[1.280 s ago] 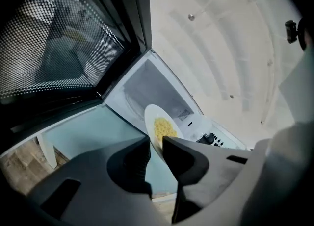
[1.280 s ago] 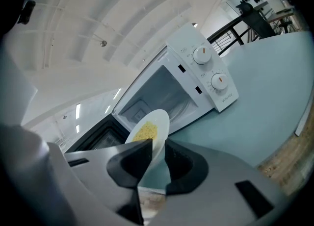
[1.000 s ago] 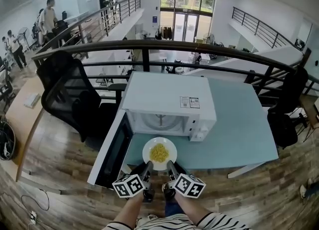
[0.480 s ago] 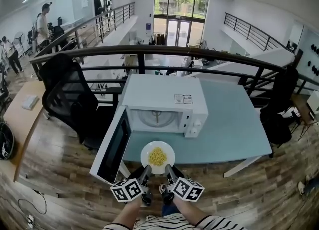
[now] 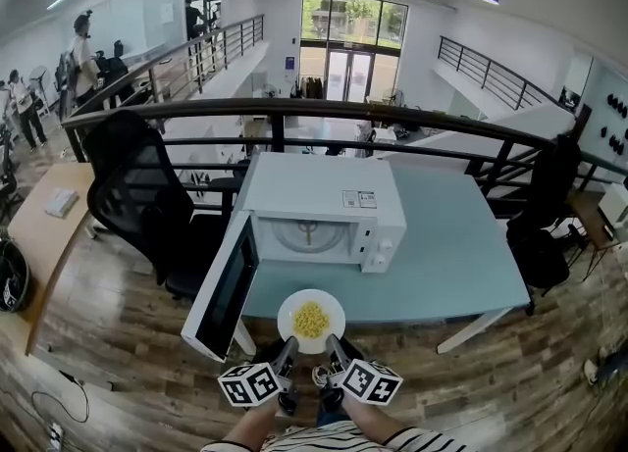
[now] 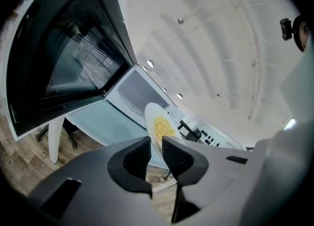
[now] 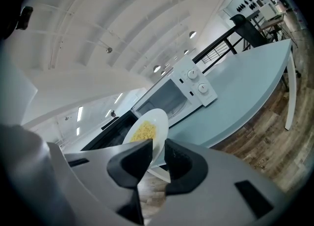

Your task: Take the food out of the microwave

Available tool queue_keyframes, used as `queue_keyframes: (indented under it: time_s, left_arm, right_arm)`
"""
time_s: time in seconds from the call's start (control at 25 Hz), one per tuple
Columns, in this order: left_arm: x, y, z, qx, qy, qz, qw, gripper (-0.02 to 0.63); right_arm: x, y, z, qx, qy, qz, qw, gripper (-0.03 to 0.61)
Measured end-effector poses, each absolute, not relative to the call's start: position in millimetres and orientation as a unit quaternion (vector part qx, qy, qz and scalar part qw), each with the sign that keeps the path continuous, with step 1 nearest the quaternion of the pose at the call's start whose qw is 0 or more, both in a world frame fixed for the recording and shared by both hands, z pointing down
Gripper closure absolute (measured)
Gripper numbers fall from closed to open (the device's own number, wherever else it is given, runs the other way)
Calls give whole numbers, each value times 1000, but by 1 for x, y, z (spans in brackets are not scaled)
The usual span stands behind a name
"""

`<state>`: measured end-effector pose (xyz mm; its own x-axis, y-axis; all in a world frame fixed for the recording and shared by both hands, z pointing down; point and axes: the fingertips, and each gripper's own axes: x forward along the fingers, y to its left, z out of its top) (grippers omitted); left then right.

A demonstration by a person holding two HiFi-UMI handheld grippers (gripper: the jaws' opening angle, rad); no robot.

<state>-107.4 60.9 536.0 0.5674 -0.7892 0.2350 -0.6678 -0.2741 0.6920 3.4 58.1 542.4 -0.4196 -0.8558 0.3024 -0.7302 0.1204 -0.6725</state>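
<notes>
A white plate [image 5: 311, 321] of yellow food hangs at the front edge of the pale blue table [image 5: 442, 264], in front of the white microwave [image 5: 319, 200], whose door [image 5: 224, 288] stands swung open to the left. My left gripper [image 5: 287, 350] pinches the plate's near rim from the left, its jaws still closing slightly on it. My right gripper [image 5: 333, 347] is shut on the same rim from the right. In the left gripper view the plate [image 6: 159, 127] rises edge-on between the jaws of the left gripper [image 6: 156, 146]. The right gripper view shows the plate [image 7: 146, 131] clamped the same way.
A black office chair [image 5: 137, 195] stands left of the table beside the open door. A dark railing [image 5: 324, 112] runs behind the table. A wooden desk [image 5: 39, 234] lies at the far left, with people standing beyond it. Wood floor surrounds the table.
Both grippers have drawn the plate back from the microwave's mouth toward me, to the table's front edge. The microwave door stays open.
</notes>
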Motion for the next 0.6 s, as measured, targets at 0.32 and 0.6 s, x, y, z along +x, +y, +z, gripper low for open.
queue_keyframes:
  time_s: [0.32,0.6]
  left_arm:
    - [-111,79,541,790,-461,-76,397,531]
    - [-107,90,550,787,-459,-73,405,532]
  right_arm:
    - [-1,75,546,-528,747,-398,70,491]
    - [3,85,556,-526,744,-406,65,491]
